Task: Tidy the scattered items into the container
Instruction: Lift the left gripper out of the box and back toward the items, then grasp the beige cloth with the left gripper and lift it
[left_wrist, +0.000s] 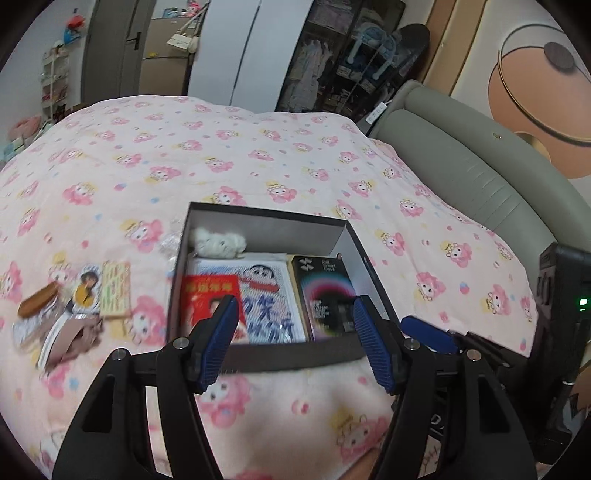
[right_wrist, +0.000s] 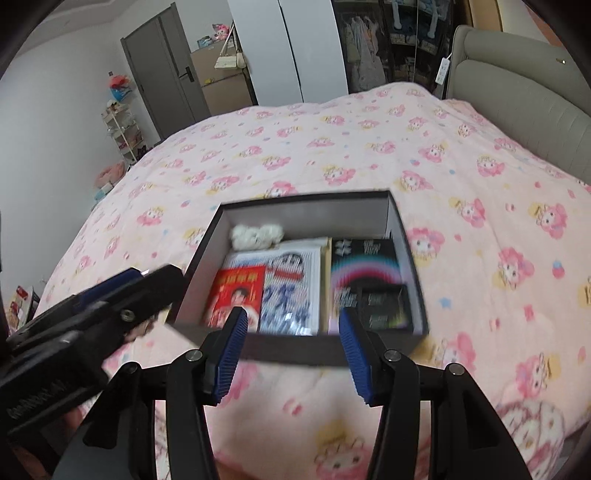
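Note:
A dark box (left_wrist: 277, 230) with a grey inside lies open on the pink bedspread. It holds a white plush (left_wrist: 219, 242), a red booklet (left_wrist: 207, 295), a blue-and-white cartoon packet (left_wrist: 266, 295) and a black rainbow-print box (left_wrist: 321, 291). My left gripper (left_wrist: 294, 301) hovers above the box's near edge, open, with nothing between its pads. Left of the box lie a brown oval item (left_wrist: 37, 302), a figure card (left_wrist: 86, 291), a yellowish card (left_wrist: 116, 291) and a pinkish-brown item (left_wrist: 74, 339). My right gripper (right_wrist: 292, 314) is open and empty over the same box (right_wrist: 314, 218). A small black card (right_wrist: 384, 306) lies on the rainbow box.
The two grippers hang side by side, the left one (right_wrist: 110, 295) close on the right one's left. A grey padded headboard (left_wrist: 461, 166) borders the bed on the right. A clear wrapper (left_wrist: 170, 243) lies by the box's far left corner. Wardrobes and shelves stand beyond the bed.

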